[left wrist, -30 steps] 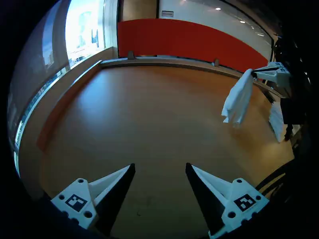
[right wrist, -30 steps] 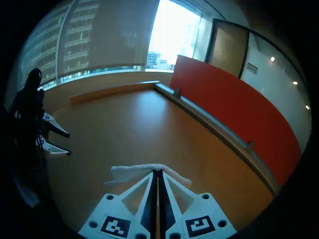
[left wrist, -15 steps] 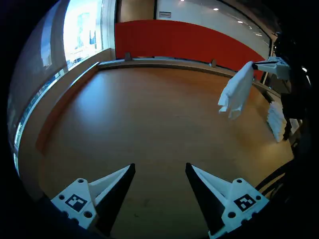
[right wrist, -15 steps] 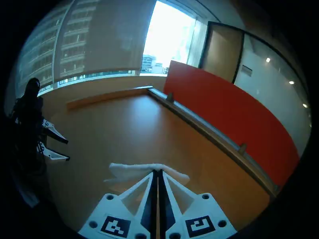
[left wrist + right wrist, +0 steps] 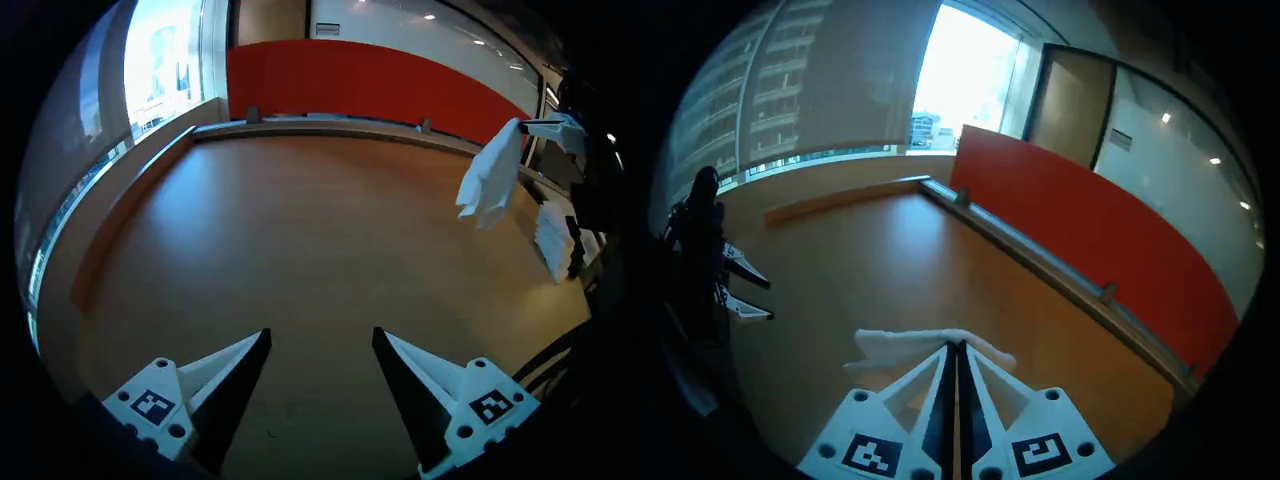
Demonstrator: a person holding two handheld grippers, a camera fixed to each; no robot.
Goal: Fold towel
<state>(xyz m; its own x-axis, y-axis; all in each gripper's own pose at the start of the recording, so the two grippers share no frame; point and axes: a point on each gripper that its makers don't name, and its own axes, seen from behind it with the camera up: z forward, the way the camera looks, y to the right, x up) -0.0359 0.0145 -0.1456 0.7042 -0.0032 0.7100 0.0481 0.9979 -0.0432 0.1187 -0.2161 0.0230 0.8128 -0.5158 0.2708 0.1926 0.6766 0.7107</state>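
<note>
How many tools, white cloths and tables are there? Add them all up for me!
Tools: 2 (left tool, open; right tool, shut on the towel)
White cloths: 2 (that hanging towel, plus a second cloth)
Tables: 1 (wooden table)
Total: 5

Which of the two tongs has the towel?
The right tongs, shut on the white towel, which dangles from them over the wooden table. The left tongs are open, holding nothing.
</note>
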